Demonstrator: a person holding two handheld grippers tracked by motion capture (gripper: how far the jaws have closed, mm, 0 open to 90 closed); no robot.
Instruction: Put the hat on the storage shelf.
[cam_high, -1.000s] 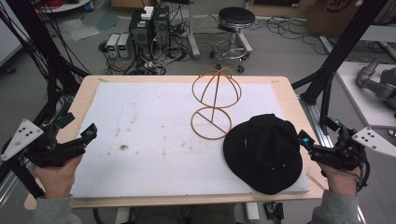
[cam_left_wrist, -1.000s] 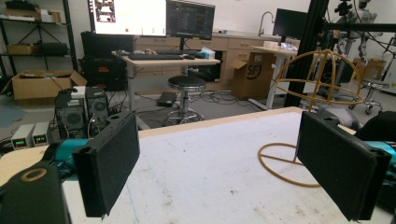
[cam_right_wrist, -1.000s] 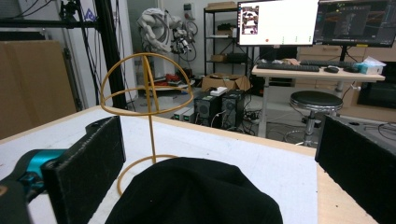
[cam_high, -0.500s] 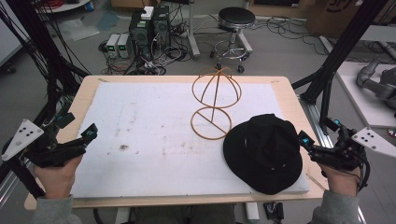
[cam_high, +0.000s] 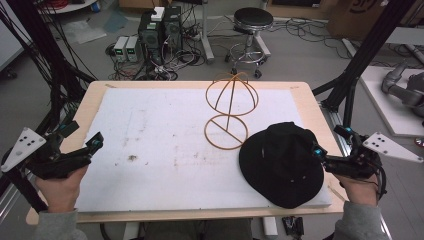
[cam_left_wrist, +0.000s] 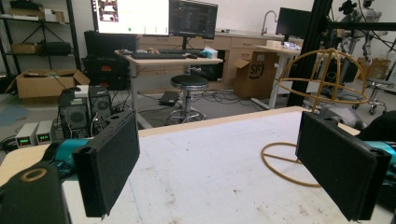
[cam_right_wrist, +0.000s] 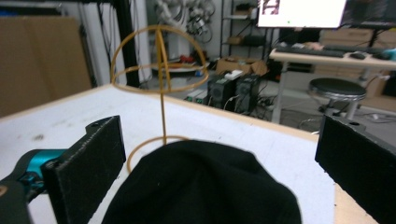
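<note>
Fingers of both grippers spread wide, empty; right gripper (cam_high: 325, 146) seemingly just beside black hat (cam_high: 282, 162)

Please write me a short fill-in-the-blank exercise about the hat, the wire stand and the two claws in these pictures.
1. The black hat lies on the white board nearest the ____ claw.
2. The wire hat stand carries ____ on its dome.
3. Both the left claw and the right claw are ____.

Missing words: right; nothing; open
</note>
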